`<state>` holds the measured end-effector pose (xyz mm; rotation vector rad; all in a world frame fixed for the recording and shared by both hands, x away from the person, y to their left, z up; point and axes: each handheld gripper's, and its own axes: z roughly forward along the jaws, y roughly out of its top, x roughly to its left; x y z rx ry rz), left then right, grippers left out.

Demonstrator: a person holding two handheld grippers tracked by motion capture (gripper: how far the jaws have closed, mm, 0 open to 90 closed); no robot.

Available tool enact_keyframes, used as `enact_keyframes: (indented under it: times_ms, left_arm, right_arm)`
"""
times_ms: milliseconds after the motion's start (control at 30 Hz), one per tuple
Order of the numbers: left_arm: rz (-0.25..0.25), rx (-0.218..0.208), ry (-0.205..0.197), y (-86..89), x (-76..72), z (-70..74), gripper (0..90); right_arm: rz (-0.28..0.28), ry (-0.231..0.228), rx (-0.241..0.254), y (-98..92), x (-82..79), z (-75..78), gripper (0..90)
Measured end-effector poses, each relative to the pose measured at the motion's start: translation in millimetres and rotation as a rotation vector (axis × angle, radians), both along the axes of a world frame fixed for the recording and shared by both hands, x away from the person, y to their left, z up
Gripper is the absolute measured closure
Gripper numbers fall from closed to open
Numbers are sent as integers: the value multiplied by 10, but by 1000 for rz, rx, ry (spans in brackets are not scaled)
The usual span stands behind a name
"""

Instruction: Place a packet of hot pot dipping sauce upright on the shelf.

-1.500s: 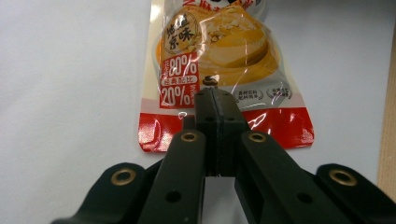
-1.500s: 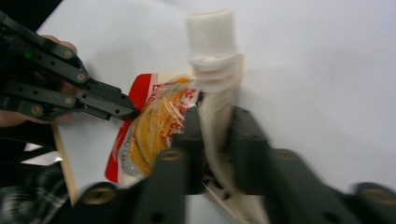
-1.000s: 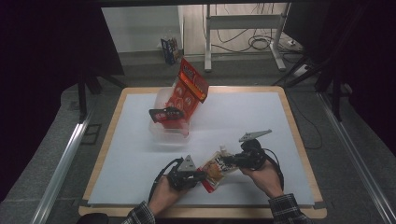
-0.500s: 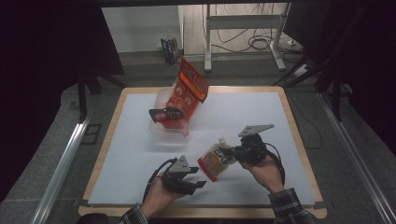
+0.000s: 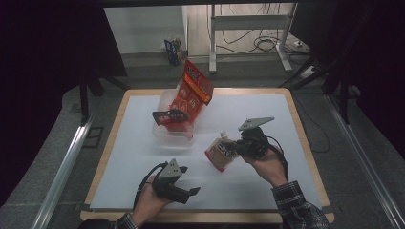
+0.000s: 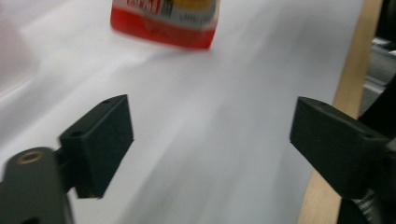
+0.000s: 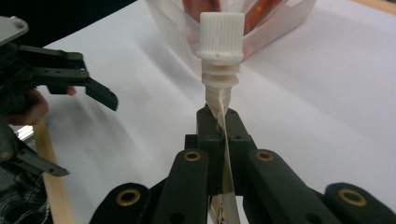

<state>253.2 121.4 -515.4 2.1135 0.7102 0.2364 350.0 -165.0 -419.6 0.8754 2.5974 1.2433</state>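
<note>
A spout pouch (image 5: 218, 155), white and red with a white screw cap (image 7: 222, 35), hangs tilted just above the white table mat (image 5: 267, 114). My right gripper (image 5: 233, 147) is shut on the pouch's top edge just below the cap, as the right gripper view (image 7: 219, 126) shows close up. My left gripper (image 5: 190, 183) is near the front edge, left of the pouch and apart from it. Its jaws have just been opening and stand wide with nothing between them (image 6: 210, 135). The pouch's red bottom edge (image 6: 163, 23) lies ahead of them.
A clear plastic container (image 5: 173, 131) stands at the back left of the mat, with a red snack bag (image 5: 195, 88) upright in it and a black item (image 5: 169, 116) on its rim. The wooden table edge (image 6: 355, 70) runs close by my left gripper.
My left gripper has let go of the pouch, opened, and drawn back to the front left. My right gripper has lifted the pouch up and away from the front edge.
</note>
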Motion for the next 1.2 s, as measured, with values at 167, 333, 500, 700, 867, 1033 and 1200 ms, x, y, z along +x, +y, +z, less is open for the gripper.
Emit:
enact_keyframes:
  times_ms: [167, 333, 500, 700, 867, 1033, 1200]
  left_arm:
    - [32, 10, -9, 124, -73, -17, 83]
    - [74, -4, -2, 277, -135, -44, 62]
    - [109, -25, -2, 387, -174, -55, 45]
    - [141, -28, -12, 452, -196, -68, 23]
    - [155, -31, -10, 481, -204, -82, 20]
    - [150, -12, -2, 470, -209, -102, 18]
    - [151, -5, -2, 472, -213, -106, 18]
  right_arm:
    - [-9, -20, -3, 21, 83, 57, 876]
    - [-2, -23, 12, 73, 172, 120, 876]
    - [4, -33, 13, 140, 252, 197, 877]
    - [17, -43, 9, 227, 329, 290, 877]
    - [38, -48, 8, 313, 391, 338, 877]
    - [65, -48, 0, 418, 440, 346, 877]
    - [94, -46, -8, 520, 470, 350, 877]
